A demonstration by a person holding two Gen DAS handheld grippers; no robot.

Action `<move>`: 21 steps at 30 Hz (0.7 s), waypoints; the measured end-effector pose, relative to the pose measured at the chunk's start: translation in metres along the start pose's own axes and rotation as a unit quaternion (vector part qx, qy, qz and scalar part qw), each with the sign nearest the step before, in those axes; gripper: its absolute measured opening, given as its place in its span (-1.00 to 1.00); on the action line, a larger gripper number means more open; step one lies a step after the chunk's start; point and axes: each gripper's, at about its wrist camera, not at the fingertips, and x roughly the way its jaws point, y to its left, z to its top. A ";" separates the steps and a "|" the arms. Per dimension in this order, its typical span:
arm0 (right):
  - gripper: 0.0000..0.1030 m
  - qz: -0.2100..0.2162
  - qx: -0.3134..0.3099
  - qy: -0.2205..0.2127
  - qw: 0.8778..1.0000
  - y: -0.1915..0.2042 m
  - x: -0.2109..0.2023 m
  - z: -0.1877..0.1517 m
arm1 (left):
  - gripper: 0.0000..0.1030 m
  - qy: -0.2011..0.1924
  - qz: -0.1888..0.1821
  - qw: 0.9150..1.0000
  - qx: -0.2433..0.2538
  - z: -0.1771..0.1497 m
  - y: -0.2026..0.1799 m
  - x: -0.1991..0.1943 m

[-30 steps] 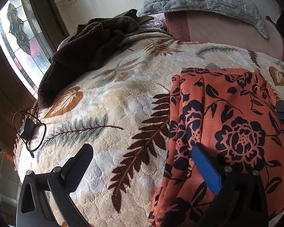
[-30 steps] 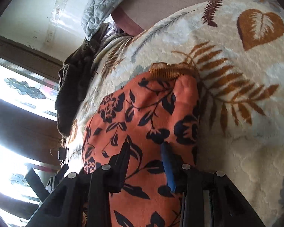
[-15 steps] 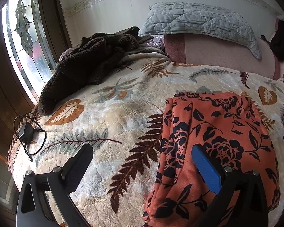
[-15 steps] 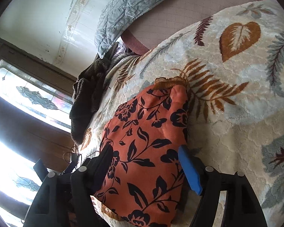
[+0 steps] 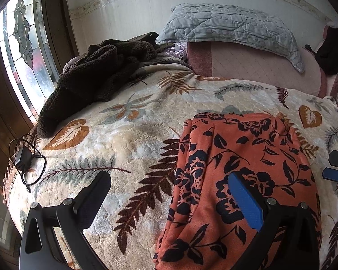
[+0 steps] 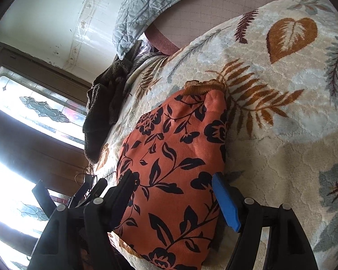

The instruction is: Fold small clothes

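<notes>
An orange garment with dark flowers [image 5: 243, 164] lies folded flat on the leaf-print blanket [image 5: 124, 139]. My left gripper [image 5: 169, 189] hangs open above the garment's left edge, its blue pad over the cloth and its black finger over the blanket, gripping nothing. In the right wrist view the same garment [image 6: 173, 157] lies below my right gripper [image 6: 172, 180], which stands open wide above its near end without pinching it. The right gripper's tips [image 5: 336, 166] also show at the left wrist view's right edge. A ribbed tan cuff [image 6: 202, 86] marks the garment's far end.
A dark brown fleece [image 5: 97, 76] is heaped at the blanket's far left by the stained-glass window [image 5: 22, 45]. A grey quilted pillow [image 5: 232, 29] and pink bolster [image 5: 254, 65] lie against the wall. A black charger and cable [image 5: 24, 159] sit at the left edge.
My right gripper went from nearly closed on the orange cloth to wide open and pulled back. Both grippers lifted away a little, so more of the bed shows.
</notes>
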 end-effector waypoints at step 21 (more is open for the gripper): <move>0.44 0.014 0.031 0.034 0.999 -0.019 0.024 -0.002 | 1.00 0.139 -0.202 0.965 -0.092 -0.001 0.009 0.054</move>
